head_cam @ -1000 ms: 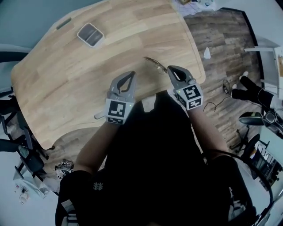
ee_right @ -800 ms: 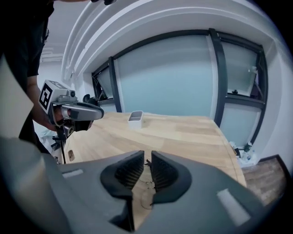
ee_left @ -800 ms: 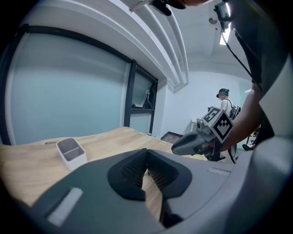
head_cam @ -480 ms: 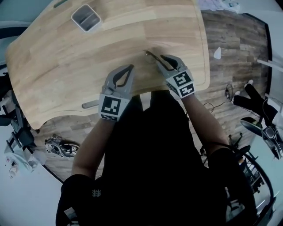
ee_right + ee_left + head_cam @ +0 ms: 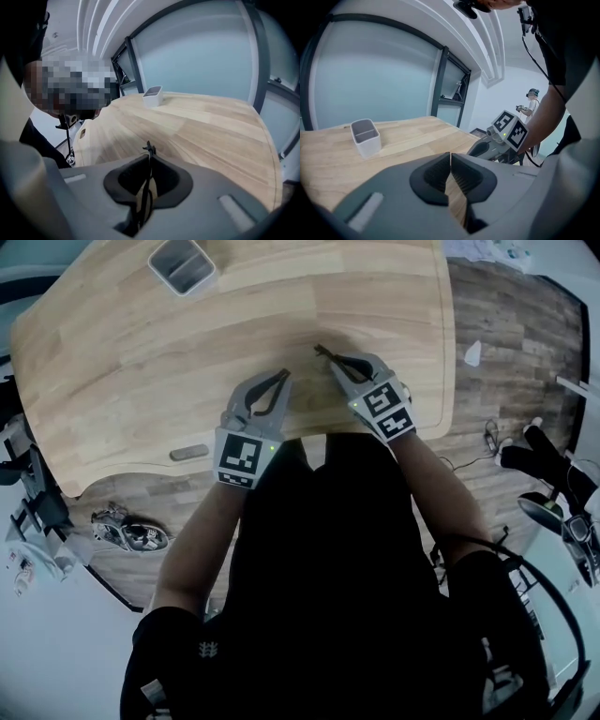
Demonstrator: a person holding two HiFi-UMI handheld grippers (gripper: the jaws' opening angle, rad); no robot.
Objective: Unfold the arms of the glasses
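Cool, even daylight through the glazed wall panels (image 5: 211,47) lit the wooden desk (image 5: 122,362), leaving only faint shadows. The head view was dim and bluish. Both gripper views bowed at their dark, vignetted edges, and their foregrounds were soft.

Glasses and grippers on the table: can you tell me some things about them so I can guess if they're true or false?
1. The glasses are between the right gripper's jaws. True. Its jaws are closing on a thin dark part of the frame.
2. The left gripper is holding the grey box. False. It is shut with nothing in it, and the box stands alone.
3. The table is made of light wood. True.
4. The grey box sits right next to the glasses. False. It is far off, near the table's far left edge in the head view.
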